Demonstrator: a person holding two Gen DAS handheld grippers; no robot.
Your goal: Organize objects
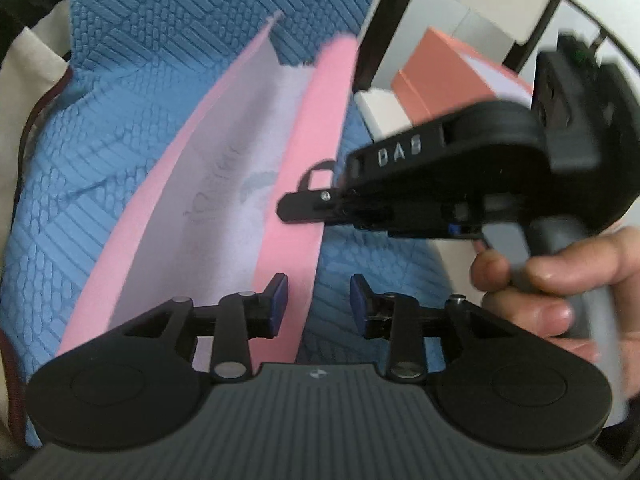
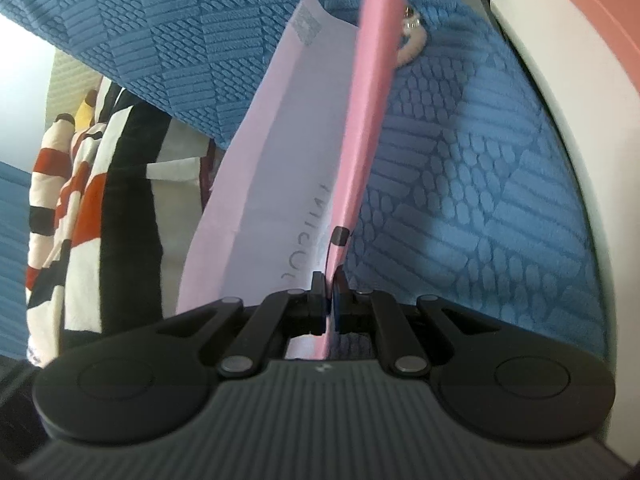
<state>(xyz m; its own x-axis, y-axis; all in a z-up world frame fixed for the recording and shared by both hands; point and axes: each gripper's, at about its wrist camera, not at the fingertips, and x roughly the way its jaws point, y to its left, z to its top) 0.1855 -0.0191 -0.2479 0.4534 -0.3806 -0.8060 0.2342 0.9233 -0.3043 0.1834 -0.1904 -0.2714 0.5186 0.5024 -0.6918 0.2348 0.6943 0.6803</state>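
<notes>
At the bottom centre of the right wrist view, the right gripper (image 2: 329, 294) is pressed together on the lower edge of a pink pouch (image 2: 370, 120), its two fingers pinching the thin pink side panel that runs up and away toward the top of the frame. The pouch gapes open to the left of the pinch, showing a pale lilac lining (image 2: 276, 168) with faint lettering. Behind it spreads a blue textured cloth (image 2: 460, 200); a striped red, black and white fabric (image 2: 80, 216) hangs at the left edge, and a white curved surface (image 2: 560, 92) rims the right. In the left wrist view the left gripper (image 1: 319, 300) is spread, holding nothing, with the pouch's pink right wall (image 1: 316, 152) passing just beside its left finger and blue cloth showing between the fingers. The other gripper's black body crosses the right middle, held by a hand (image 1: 560, 280). An orange box (image 1: 444, 76) sits at the upper right.
</notes>
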